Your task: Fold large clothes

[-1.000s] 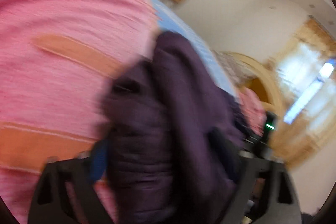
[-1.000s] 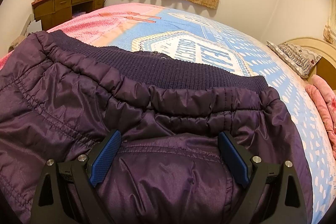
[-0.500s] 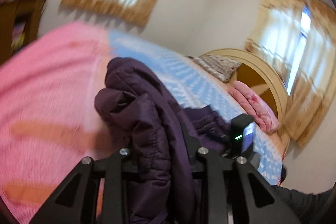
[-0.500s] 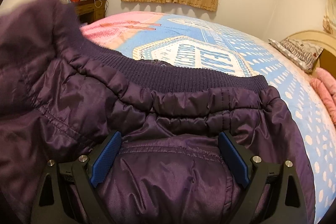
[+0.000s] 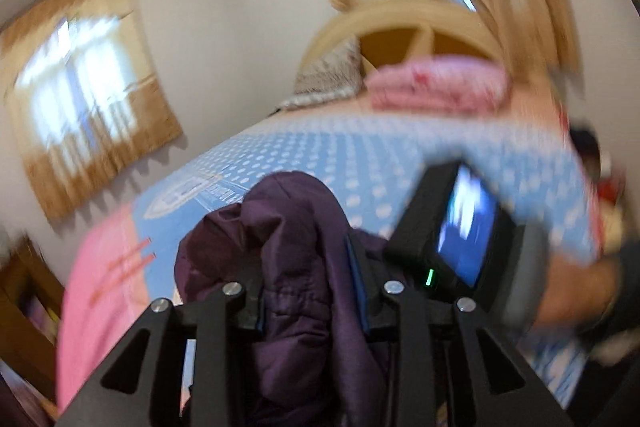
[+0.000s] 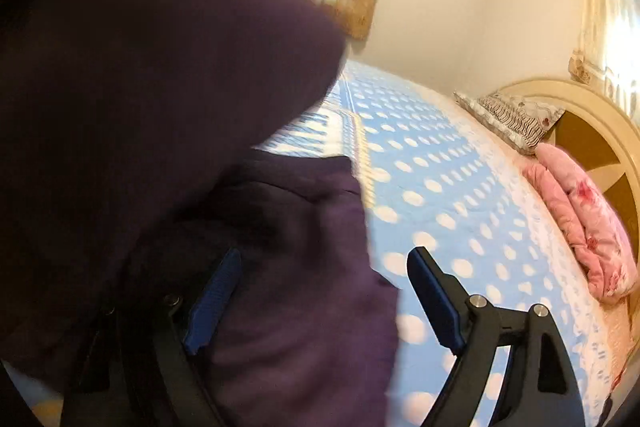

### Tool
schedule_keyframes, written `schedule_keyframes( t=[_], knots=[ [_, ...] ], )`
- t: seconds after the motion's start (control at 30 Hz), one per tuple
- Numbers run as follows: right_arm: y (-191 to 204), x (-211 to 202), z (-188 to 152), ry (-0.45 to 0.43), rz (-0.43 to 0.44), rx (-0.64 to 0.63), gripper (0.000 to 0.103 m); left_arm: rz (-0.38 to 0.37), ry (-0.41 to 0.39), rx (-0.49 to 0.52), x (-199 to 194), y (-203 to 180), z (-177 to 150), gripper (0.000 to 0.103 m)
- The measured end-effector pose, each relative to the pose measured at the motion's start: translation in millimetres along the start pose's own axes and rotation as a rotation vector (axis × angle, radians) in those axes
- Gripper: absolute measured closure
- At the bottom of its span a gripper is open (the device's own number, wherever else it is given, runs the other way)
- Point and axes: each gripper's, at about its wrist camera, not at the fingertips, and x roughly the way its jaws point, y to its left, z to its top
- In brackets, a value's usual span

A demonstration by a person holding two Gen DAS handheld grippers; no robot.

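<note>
Two claws work one purple padded jacket (image 5: 296, 267) above the bed (image 5: 320, 147). Our left claw (image 5: 304, 291) has a thick bunch of the jacket between its pads; the jaws stand narrow and are easing open slightly, yet the pads press on the fabric, which rises in a lump above them and hangs below. Our right claw (image 6: 320, 299) stands wide with its jaws closing a little; the jacket lies across its left pad and over part of the gap, while its right pad stands bare over the dotted blue bedspread (image 6: 440, 187), so it grips nothing. In the right wrist view a blurred fold of the jacket fills the upper left. A folded pink quilt (image 6: 584, 227) and a patterned pillow (image 6: 516, 119) lie at the head edge, against the curved headboard (image 6: 600, 115).
</note>
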Motion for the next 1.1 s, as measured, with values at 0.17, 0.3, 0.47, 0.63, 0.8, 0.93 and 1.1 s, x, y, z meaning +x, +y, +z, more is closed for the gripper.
schedule_keyframes(
  t=[0.17, 0.3, 0.47, 0.63, 0.8, 0.93, 1.1],
  knots=[
    [-119, 12, -8, 0.064, 0.436, 0.606, 0.017, 0.036, 0.019, 0.111, 12, -38, -4, 0.063],
    [-119, 18, 20, 0.071, 0.762, 0.64, 0.017, 0.084, 0.009, 0.236, 12, -65, -8, 0.056],
    [-64, 19, 61, 0.161, 0.874, 0.451, 0.017, 0.142, -0.023, 0.411, 7, -89, -18, 0.037],
    [-35, 43, 61, 0.283, 0.788, 0.343, 0.067, 0.111, -0.013, 0.388, -3, -83, -20, 0.035],
    [-49, 58, 45, 0.308, 0.881, 0.449, 0.073, 0.079, -0.033, 0.355, -29, -76, -22, 0.022],
    [-46, 60, 46, 0.324, 0.869, 0.464, 0.074, 0.055, -0.036, 0.298, -60, -66, -22, 0.02],
    [-49, 43, 39, 0.308, 0.79, 0.414, 0.076, 0.103, -0.074, 0.155, -107, -27, -16, 0.006]
  ],
)
